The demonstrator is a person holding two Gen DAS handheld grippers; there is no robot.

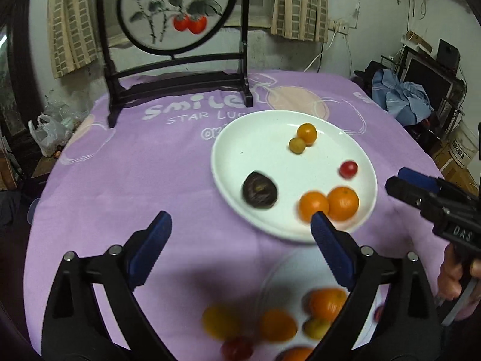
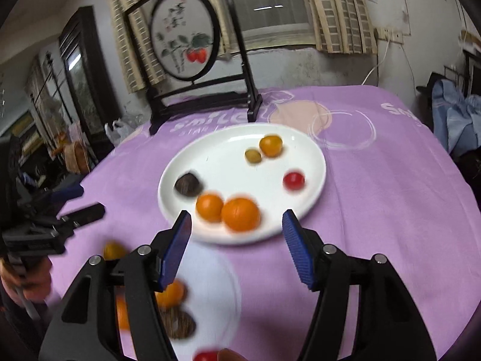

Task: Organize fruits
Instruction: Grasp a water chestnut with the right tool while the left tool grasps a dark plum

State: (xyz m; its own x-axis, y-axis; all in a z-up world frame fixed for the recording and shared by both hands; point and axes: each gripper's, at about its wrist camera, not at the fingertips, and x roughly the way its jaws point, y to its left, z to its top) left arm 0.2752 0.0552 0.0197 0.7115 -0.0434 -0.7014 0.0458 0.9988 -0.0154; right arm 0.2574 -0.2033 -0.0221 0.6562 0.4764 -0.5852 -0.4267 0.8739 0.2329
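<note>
A white plate (image 1: 240,156) (image 2: 228,150) on the purple cloth holds two oranges (image 1: 343,203) (image 2: 240,214), a dark brown fruit (image 1: 259,190) (image 2: 188,183), a red cherry tomato (image 1: 348,169) (image 2: 294,180), a small orange fruit (image 1: 307,133) (image 2: 271,146) and a small yellow-green one (image 1: 297,145) (image 2: 253,156). A second, nearer plate (image 1: 279,273) (image 2: 216,273) holds several blurred fruits. My left gripper (image 1: 240,234) is open and empty over the cloth by the far plate's near rim. My right gripper (image 2: 237,225) is open and empty over that plate's near edge, and shows at the right of the left wrist view (image 1: 402,186).
A dark wooden stand with a round painted screen (image 1: 177,9) (image 2: 185,45) stands at the table's back. A loose yellow-orange fruit (image 1: 219,322) (image 2: 112,251) lies on the cloth beside the near plate. Room clutter surrounds the table.
</note>
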